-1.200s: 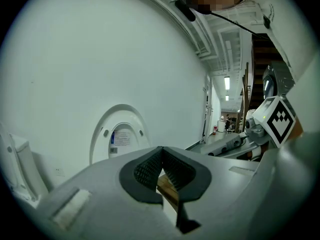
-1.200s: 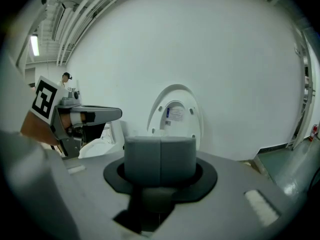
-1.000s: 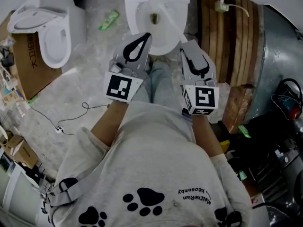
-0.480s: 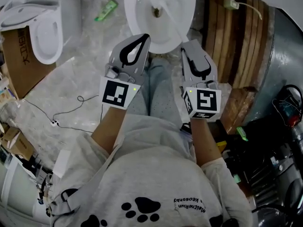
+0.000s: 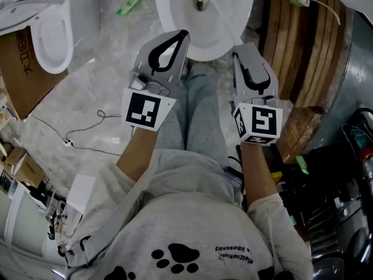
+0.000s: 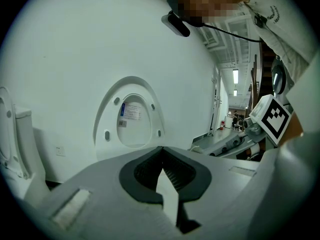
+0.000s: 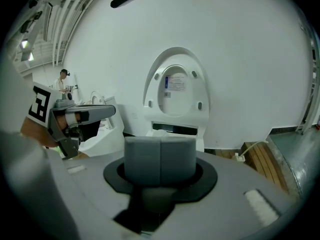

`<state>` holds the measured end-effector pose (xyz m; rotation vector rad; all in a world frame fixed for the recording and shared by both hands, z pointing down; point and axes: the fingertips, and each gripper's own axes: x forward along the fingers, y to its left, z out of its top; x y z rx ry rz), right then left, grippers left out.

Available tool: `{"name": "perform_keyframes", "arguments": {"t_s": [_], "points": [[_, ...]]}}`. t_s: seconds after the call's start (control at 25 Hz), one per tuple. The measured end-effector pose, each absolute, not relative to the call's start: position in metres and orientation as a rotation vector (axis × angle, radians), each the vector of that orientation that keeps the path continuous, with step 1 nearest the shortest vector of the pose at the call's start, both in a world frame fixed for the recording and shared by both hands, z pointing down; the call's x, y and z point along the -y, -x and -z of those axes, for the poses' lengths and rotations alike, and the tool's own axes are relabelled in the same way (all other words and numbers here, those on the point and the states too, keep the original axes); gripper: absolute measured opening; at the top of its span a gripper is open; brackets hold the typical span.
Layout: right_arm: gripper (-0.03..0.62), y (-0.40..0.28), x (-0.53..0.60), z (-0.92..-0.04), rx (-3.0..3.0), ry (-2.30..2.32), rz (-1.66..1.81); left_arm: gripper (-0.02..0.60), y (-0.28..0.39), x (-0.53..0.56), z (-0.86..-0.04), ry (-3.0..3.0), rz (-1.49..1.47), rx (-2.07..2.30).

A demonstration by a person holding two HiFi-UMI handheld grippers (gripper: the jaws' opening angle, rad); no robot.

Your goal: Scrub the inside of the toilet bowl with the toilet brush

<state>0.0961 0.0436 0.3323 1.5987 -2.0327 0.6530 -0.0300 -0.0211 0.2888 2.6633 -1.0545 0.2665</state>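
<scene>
We find the toilet bowl (image 5: 163, 16) just ahead of both tools. What we take for the toilet brush (image 5: 218, 18) lies in it, its white handle slanting toward the right tool (image 7: 160, 156). That tool and the left tool (image 6: 162, 151) are both closed on nothing. We judge the brush light, stiff and possibly wet, best gripped high on the handle.

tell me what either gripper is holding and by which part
Nothing is held. The left gripper and the right gripper each have jaws shut together, empty; the toilet brush rests in the toilet bowl.
</scene>
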Motion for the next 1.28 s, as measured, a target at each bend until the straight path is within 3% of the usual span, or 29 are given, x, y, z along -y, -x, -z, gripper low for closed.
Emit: {"name": "perform_keyframes", "arguments": {"t_s": [1.28], "points": [[0.153,-0.101,-0.068,-0.457,1.9,-1.42,-0.781,-0.002,0.027,0.007,-0.41,-2.584,-0.41,1.02]]}}
